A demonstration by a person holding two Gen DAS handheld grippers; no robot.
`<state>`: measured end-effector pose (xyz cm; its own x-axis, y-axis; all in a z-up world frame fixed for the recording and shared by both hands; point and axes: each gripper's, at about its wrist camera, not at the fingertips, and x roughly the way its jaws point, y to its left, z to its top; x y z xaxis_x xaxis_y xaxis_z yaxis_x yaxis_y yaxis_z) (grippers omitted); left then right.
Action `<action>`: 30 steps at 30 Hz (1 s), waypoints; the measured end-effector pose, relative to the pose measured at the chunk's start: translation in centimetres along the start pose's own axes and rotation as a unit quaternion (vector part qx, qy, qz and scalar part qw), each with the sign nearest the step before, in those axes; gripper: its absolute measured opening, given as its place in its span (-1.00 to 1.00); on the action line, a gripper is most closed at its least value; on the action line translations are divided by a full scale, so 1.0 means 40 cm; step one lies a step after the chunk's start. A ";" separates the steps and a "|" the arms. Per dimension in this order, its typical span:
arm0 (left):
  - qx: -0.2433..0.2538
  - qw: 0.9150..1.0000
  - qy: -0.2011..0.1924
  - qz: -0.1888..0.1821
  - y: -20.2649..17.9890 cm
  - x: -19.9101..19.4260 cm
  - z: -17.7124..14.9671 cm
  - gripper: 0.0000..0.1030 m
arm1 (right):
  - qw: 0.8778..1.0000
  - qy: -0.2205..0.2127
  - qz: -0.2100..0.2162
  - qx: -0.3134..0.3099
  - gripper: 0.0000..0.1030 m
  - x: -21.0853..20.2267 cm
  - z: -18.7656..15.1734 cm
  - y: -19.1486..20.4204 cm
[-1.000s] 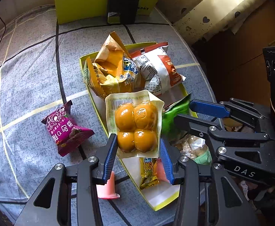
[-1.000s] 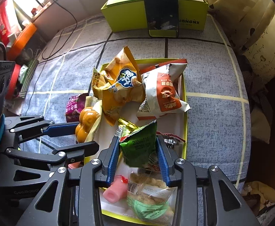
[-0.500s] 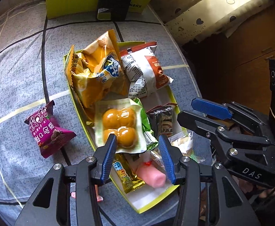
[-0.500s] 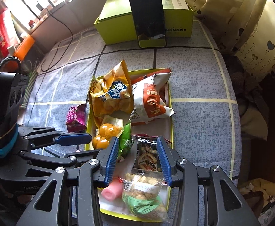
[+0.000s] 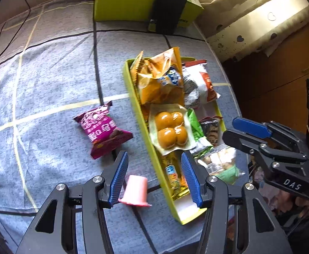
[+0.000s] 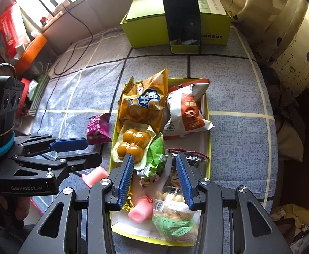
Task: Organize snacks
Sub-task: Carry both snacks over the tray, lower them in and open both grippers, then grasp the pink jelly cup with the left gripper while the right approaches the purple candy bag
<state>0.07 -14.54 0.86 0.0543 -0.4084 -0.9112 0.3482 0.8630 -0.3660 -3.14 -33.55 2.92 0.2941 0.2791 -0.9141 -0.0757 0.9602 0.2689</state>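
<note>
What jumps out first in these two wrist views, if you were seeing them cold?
The yellow-green tray in the middle of the grey checked cloth, piled with snack packs, with the vacuum pack of four brown eggs by its left wall. Outside it, to the left, lie a purple snack pack and a pink jelly cup. The left claw, jaws opening and empty, hangs over that cup and the tray's near end.

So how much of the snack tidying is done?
Most packets already lie in the tray. Both grippers, left and right, hold nothing; the left one's jaws are opening. Left outside: the purple packet and a pink cup.
</note>
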 end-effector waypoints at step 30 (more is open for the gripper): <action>0.052 0.993 0.077 0.066 0.029 0.125 -0.160 -0.18 | 0.998 0.020 0.024 -0.050 -0.23 0.026 -0.003 0.108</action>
<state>-5.23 -13.68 -5.31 -0.0352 -0.2355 -0.9712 0.4420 0.8679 -0.2265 -3.28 -29.13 3.08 0.2492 0.3232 -0.9129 -0.1842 0.9413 0.2830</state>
